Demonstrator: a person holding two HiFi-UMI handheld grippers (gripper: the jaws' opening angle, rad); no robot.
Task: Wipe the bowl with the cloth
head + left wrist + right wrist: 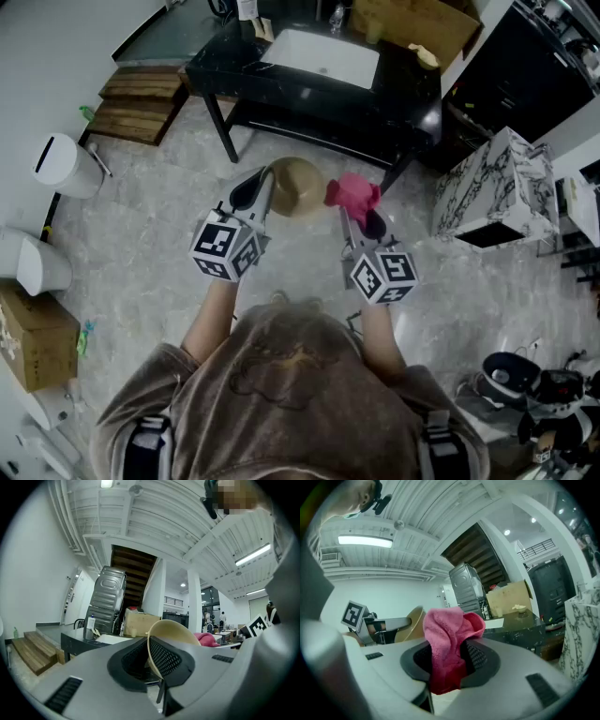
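Note:
A tan bowl point(296, 187) is held up in the air, tilted on its side, its rim pinched in my left gripper point(264, 189). In the left gripper view the bowl point(171, 632) stands on edge between the jaws. My right gripper point(354, 208) is shut on a bunched pink cloth point(352, 194), which sits just right of the bowl and close to its rim. The right gripper view shows the cloth point(449, 641) filling the jaws, with the bowl point(412, 624) and the left gripper point(386, 624) at the left.
A black table point(309, 94) with a white sink basin point(323, 58) stands ahead. A marbled white cabinet point(497, 192) is at the right, wooden steps point(139, 105) at the far left, a white bin point(66, 167) at the left. The floor is pale stone.

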